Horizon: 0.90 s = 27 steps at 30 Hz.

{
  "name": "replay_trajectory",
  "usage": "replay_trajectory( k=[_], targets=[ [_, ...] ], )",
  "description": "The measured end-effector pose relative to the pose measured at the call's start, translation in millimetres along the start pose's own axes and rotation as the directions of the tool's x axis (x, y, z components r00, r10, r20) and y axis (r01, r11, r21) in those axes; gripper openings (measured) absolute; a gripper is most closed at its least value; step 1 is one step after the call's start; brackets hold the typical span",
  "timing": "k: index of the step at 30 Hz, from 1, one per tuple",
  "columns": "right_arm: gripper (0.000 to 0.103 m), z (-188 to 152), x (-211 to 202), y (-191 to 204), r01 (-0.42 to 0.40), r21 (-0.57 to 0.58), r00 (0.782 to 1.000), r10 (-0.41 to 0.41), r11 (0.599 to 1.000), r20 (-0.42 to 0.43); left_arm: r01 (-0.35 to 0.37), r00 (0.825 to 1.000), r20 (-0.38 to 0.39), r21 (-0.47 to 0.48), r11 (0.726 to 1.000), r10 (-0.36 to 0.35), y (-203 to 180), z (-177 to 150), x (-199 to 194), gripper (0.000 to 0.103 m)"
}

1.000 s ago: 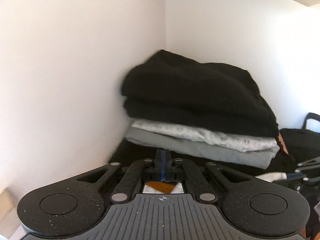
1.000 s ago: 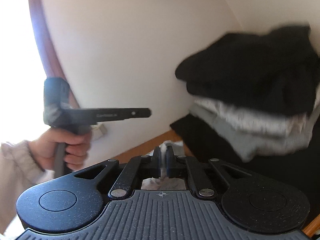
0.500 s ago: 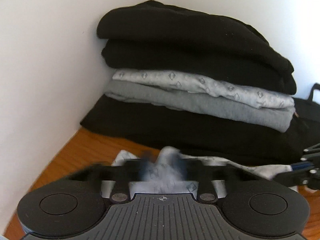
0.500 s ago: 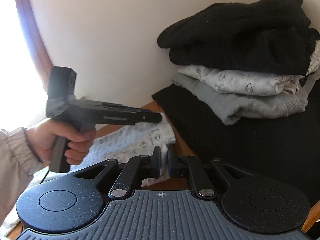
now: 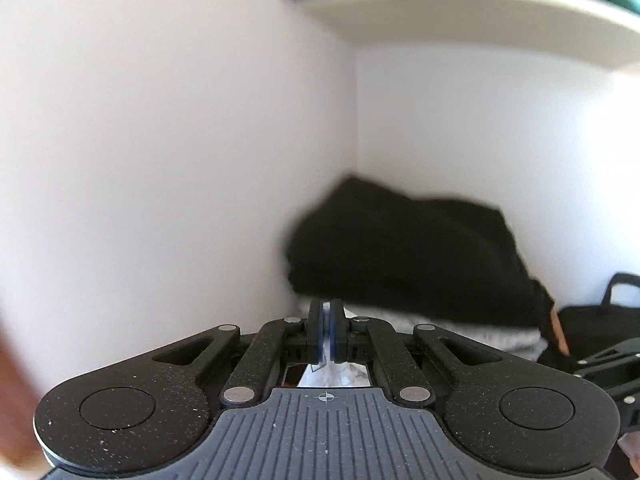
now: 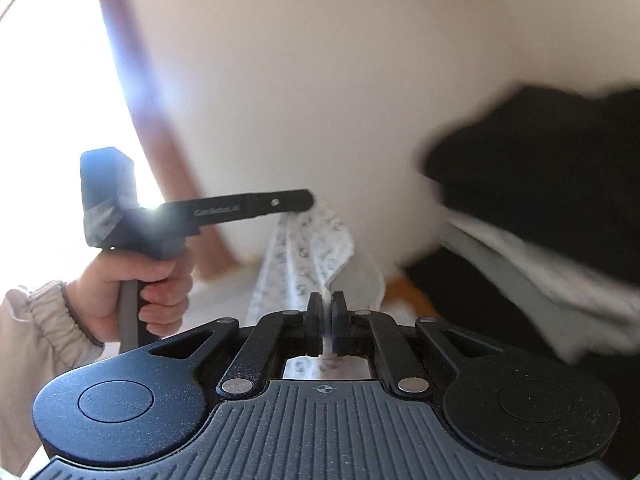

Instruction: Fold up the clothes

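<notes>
right now your left gripper (image 6: 310, 202) is clamped on one end of the white patterned garment (image 6: 308, 256), and your right gripper (image 6: 327, 320) is pinched tight on the other end, a thin strip of cloth showing between its pads. the garment hangs stretched between the two, lifted off the wooden worktop (image 6: 408, 294). your left hand (image 6: 136, 296) grips the handle, beige cuffed sleeve (image 6: 36, 320) at the wrist. in the left wrist view the left gripper (image 5: 327, 330) has white fabric caught between its closed pads. the folded stack (image 5: 404, 256) sits in the worktop's back corner against the white walls (image 5: 160, 140), black garment on top, pale ones under it. a black bag (image 5: 600, 316) is beside the stack, a shelf (image 5: 460, 16) above. both views are motion-blurred.
</notes>
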State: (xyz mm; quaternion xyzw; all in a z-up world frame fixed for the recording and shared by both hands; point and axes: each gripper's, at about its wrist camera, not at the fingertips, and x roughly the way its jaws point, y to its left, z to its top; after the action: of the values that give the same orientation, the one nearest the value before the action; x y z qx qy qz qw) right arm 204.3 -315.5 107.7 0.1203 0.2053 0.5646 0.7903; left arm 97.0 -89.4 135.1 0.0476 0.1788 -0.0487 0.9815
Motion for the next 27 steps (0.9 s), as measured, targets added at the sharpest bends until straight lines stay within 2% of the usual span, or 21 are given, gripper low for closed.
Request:
replay_trajectory(
  k=[4, 7, 10, 16, 20, 24, 27],
  targets=[
    [0.005, 34, -3, 79, -0.137, -0.104, 0.989, 0.143, 0.985, 0.05, -0.084, 0.992, 0.1, 0.021, 0.996, 0.082, 14, 36, -86, 0.003],
    [0.005, 53, -5, 135, -0.249, -0.144, 0.964, 0.26, 0.958, 0.059, -0.165, 0.975, 0.157, 0.025, 0.986, 0.159, 26, 52, -147, 0.003],
    [0.005, 61, 0, 192, -0.334, -0.191, 0.938, 0.345, 0.923, 0.03, -0.235, 0.952, 0.205, 0.024, 0.972, 0.225, 39, 58, -207, 0.003],
    [0.005, 55, 18, 296, -0.463, -0.262, 0.884, 0.463, 0.847, -0.062, -0.335, 0.915, 0.226, -0.035, 0.941, 0.334, 55, 33, -310, 0.003],
    [0.005, 38, 30, 357, -0.517, -0.307, 0.854, 0.505, 0.799, -0.122, -0.394, 0.893, 0.2, -0.085, 0.915, 0.403, 73, 3, -375, 0.003],
    [0.005, 19, 26, 398, -0.557, -0.324, 0.829, 0.532, 0.765, -0.171, -0.442, 0.875, 0.161, -0.119, 0.889, 0.456, 94, -20, -418, 0.003],
    [0.005, 14, 35, 415, -0.582, -0.315, 0.813, 0.547, 0.75, -0.199, -0.464, 0.868, 0.134, -0.122, 0.878, 0.477, 102, -31, -438, 0.003]
  ],
)
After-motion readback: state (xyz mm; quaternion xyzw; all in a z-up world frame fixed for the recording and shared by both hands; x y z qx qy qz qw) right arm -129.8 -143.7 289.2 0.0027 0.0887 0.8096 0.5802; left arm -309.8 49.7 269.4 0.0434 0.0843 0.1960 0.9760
